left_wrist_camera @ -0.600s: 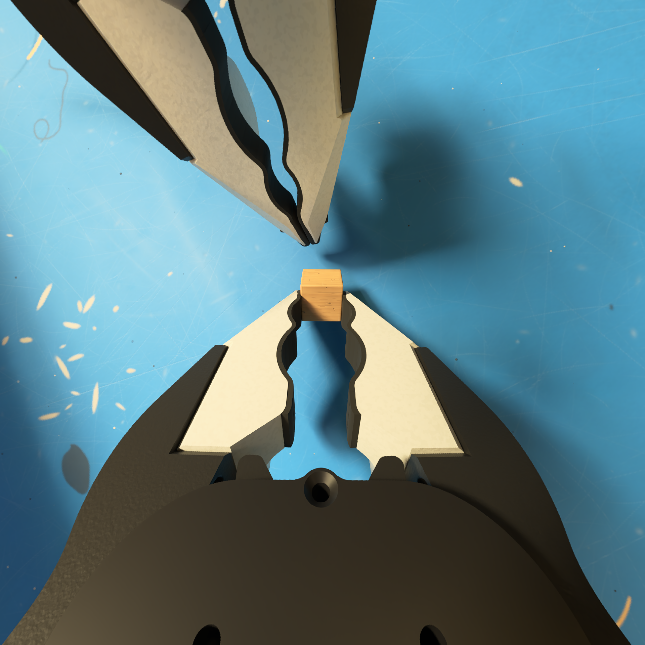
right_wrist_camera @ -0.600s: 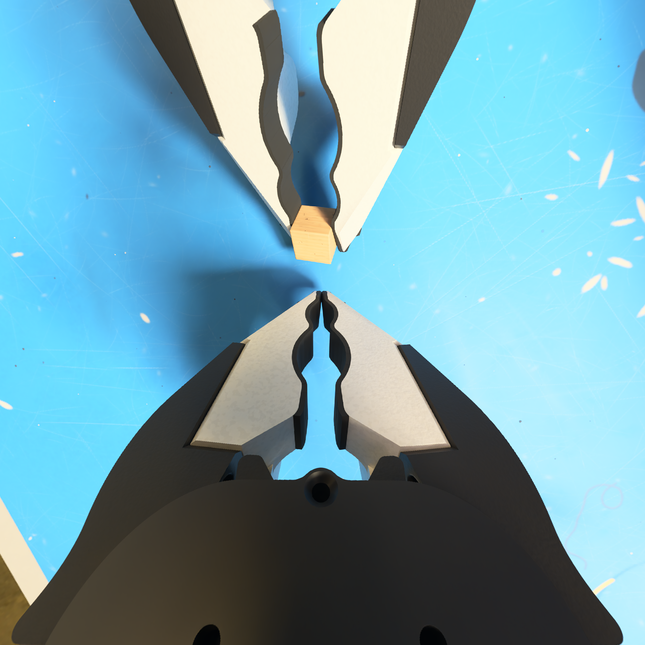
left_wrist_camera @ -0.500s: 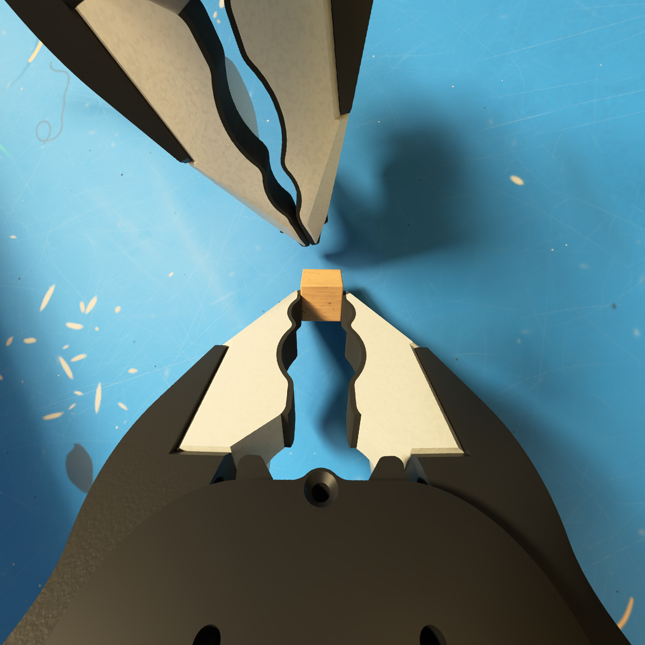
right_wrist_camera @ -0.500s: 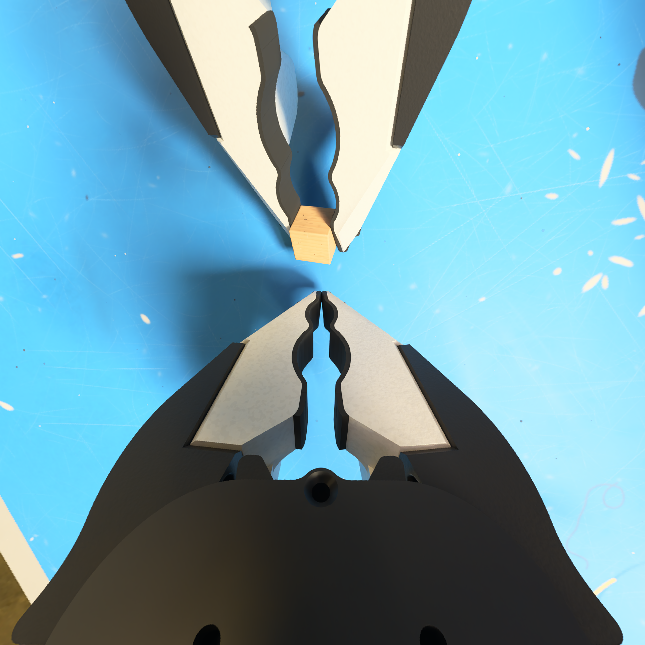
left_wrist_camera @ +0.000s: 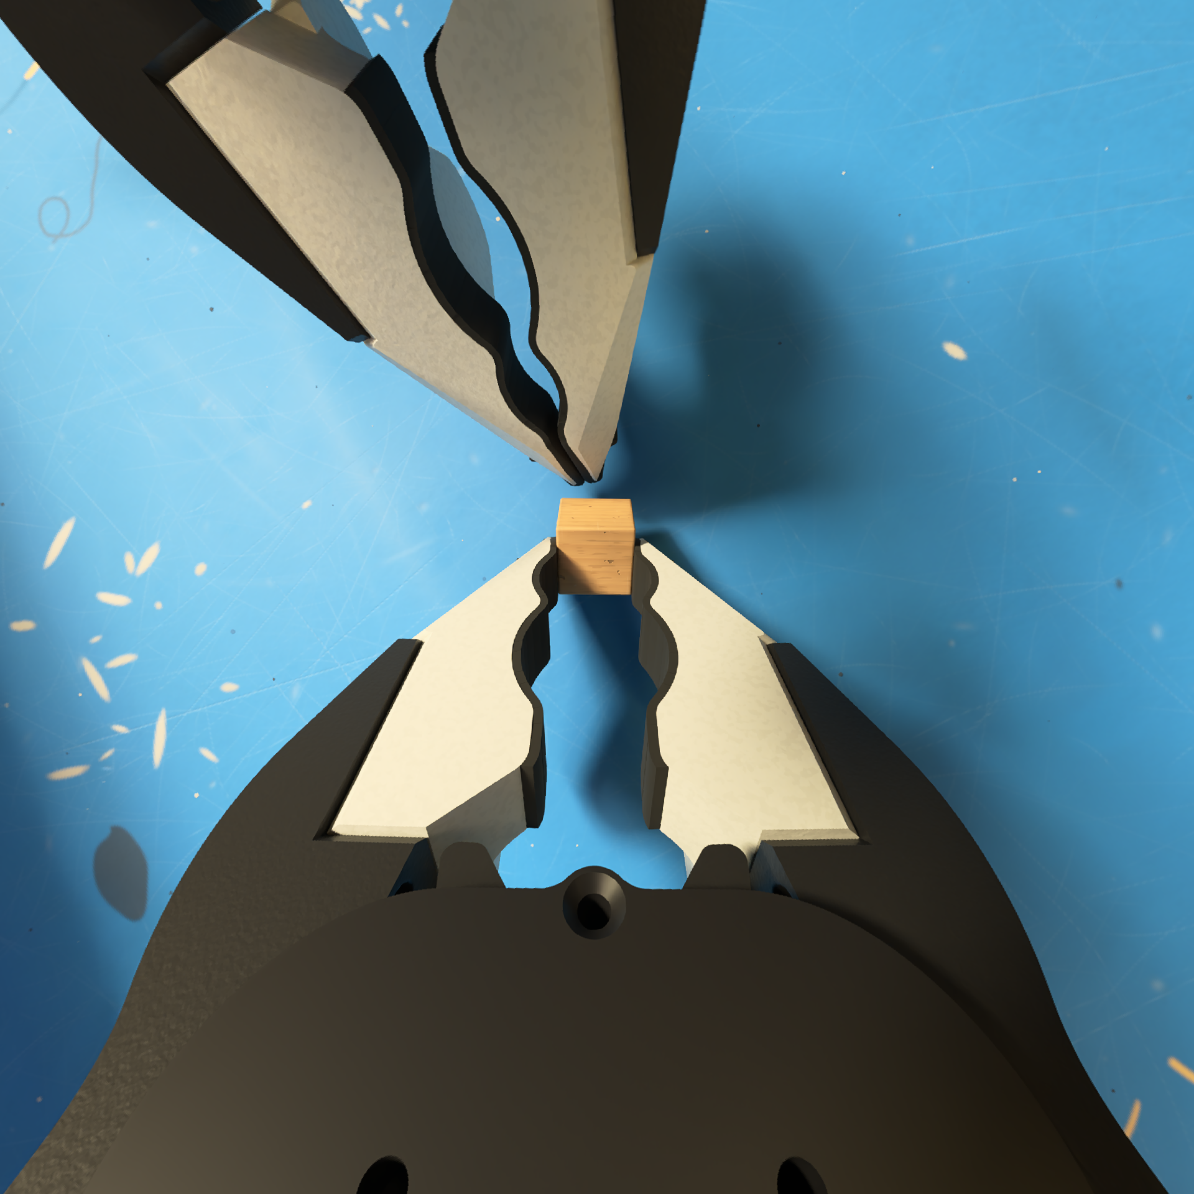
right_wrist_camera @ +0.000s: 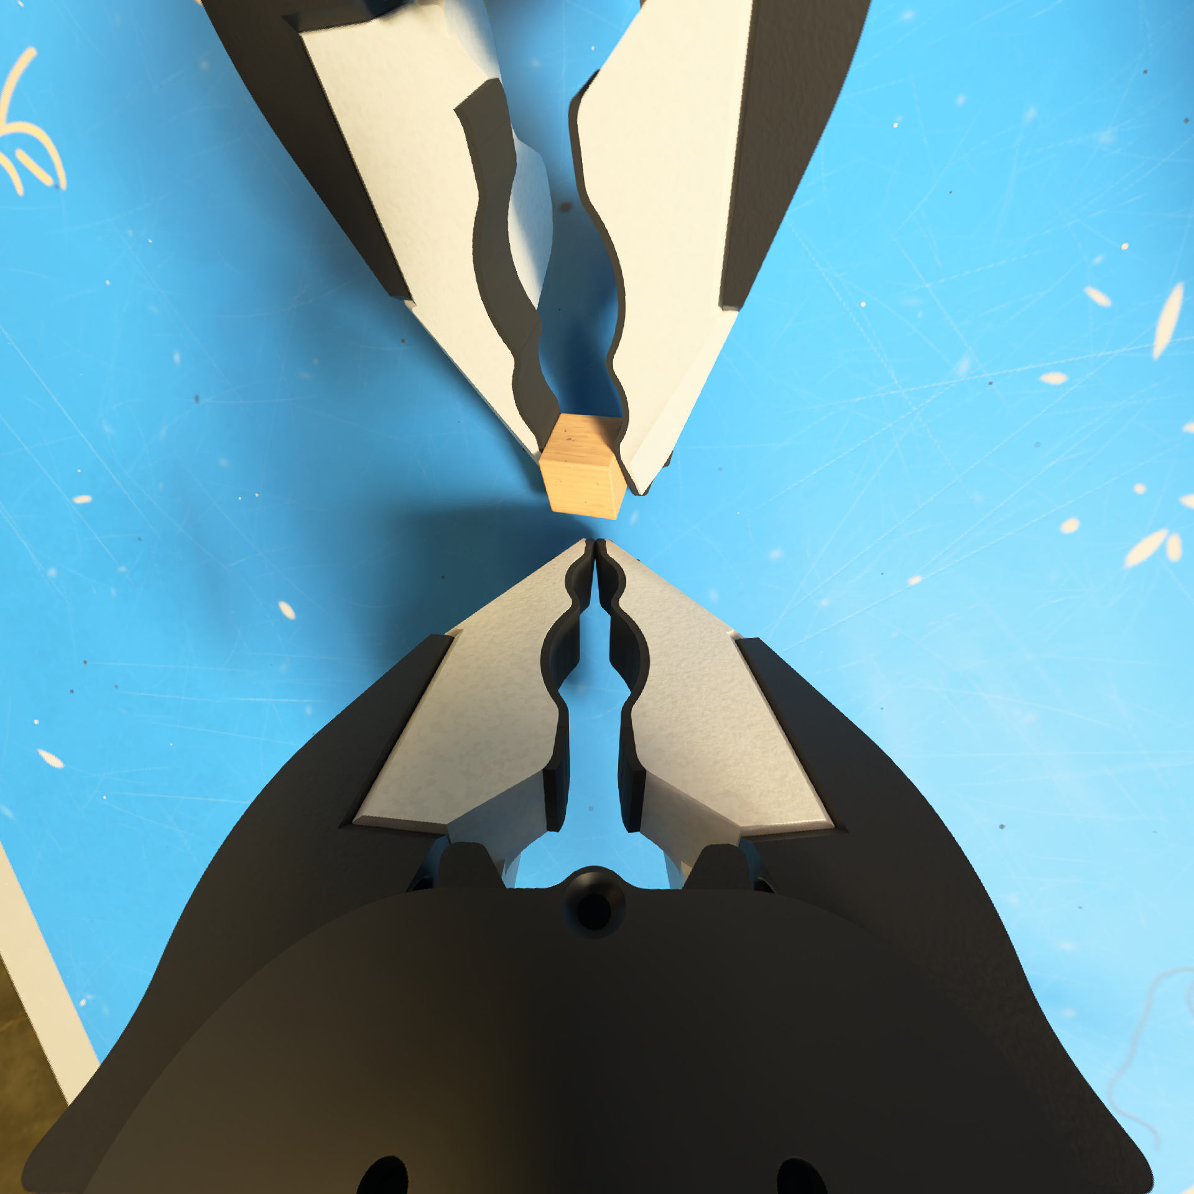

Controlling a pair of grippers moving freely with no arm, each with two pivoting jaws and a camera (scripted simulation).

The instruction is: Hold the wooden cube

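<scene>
While my left gripper (left_wrist_camera: 594, 549) pinches it between the very tips, the wooden cube (left_wrist_camera: 594, 546) sits dead centre of the left wrist view, pale honey wood with fine grain, a few dark specks and crisp square edges. My fingers (left_wrist_camera: 465, 698) are flat cream plates with a faintly mottled, matte face, edged in dark wavy pads, set into black, slightly grainy housings. Both tips press flat against opposite side faces of the cube, and the gap behind it stays wide down to the hinge.

Over in the right wrist view, that same cube (right_wrist_camera: 581, 468) shows just above centre, one corner turned toward the camera, lighter on top and warmer on the side. It is clamped at the tips of the left gripper (right_wrist_camera: 585, 452), which reaches in from the top of the frame.

My right gripper (right_wrist_camera: 593, 544) points straight at it from below, jaws pressed together with nothing between them, tips just short of the cube and not touching. From the left wrist view it (left_wrist_camera: 585, 475) angles in from the upper left, tips together just above the cube.

Below everything lies the blue table (left_wrist_camera: 969, 581), scuffed with fine scratches, scattered with cream flecks (left_wrist_camera: 97, 678) at the left, dark shadows pooling beneath both grippers.
</scene>
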